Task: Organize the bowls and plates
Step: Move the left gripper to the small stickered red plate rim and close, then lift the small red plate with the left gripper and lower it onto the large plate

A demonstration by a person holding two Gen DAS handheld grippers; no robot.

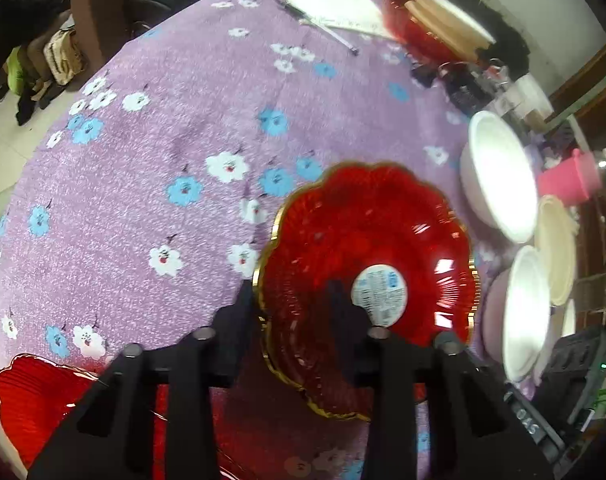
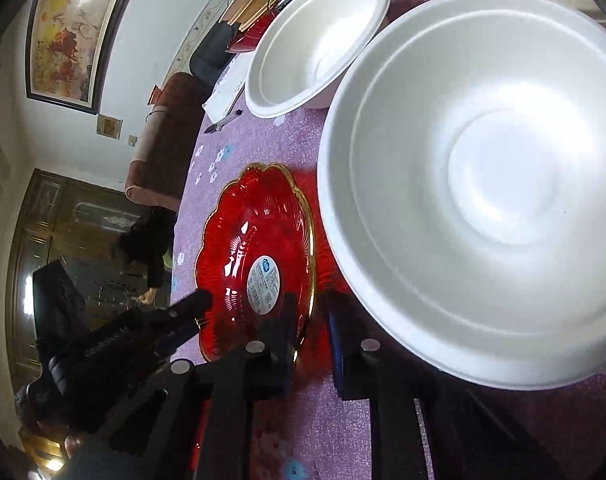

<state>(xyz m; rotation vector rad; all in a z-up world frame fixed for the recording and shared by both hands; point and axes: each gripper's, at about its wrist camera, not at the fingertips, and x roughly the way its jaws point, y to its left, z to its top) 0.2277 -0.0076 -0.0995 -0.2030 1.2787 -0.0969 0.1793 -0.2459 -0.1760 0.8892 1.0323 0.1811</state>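
Observation:
A red glass plate (image 1: 367, 240) with a scalloped gold rim and a white label lies over the purple floral tablecloth (image 1: 163, 140). My left gripper (image 1: 291, 314) is shut on its near-left rim, one finger outside and the other showing dark through the glass. In the right wrist view the same red plate (image 2: 255, 236) has my right gripper (image 2: 309, 320) shut on its near-right rim, and the left gripper (image 2: 191, 308) clamps the opposite edge. Whether the plate rests on the cloth or hangs just above it I cannot tell.
Two white foam bowls (image 1: 499, 176) (image 1: 523, 312) stand right of the plate, one white foam bowl (image 2: 495, 184) very close to my right gripper. Cream plates (image 1: 555, 248), a pink cup (image 1: 571, 176), another red plate (image 1: 35, 392) at near left, and paper with a pen (image 1: 331, 32) at the far side.

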